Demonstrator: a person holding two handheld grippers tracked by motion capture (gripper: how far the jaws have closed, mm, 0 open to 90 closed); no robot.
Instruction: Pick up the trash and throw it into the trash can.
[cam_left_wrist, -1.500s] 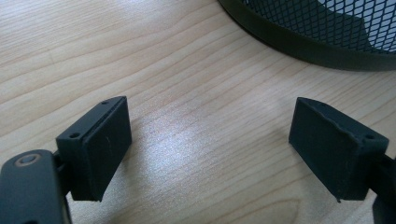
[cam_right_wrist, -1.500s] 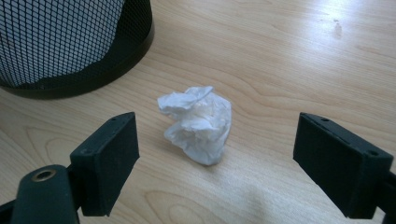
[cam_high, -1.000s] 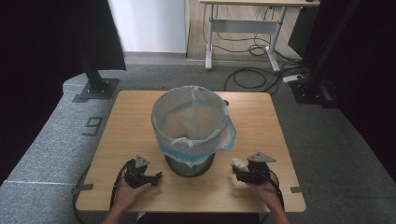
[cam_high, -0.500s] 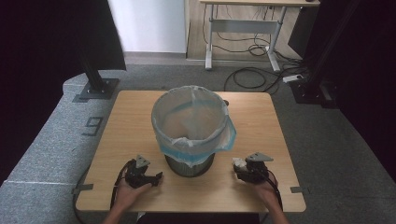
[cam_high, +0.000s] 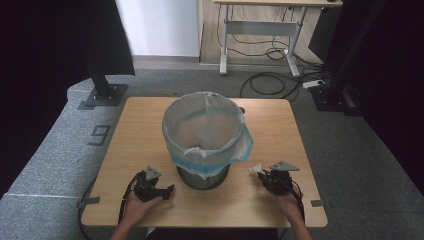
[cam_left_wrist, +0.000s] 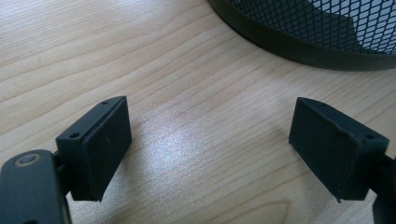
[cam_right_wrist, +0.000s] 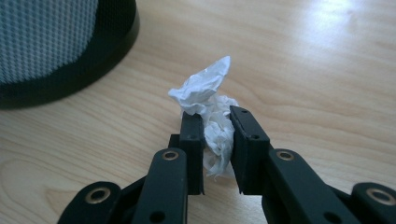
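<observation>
On the worktop (cam_high: 140, 125), the left claw (cam_high: 167, 190) is held wide open with nothing between its jaws, just beside the mesh bin (cam_high: 204, 176) lined with a blue bag. To the bin's right, the right claw (cam_right_wrist: 217, 135) has just been closed onto a crumpled white tissue (cam_right_wrist: 208, 100), which is pinched just above the wood.
</observation>
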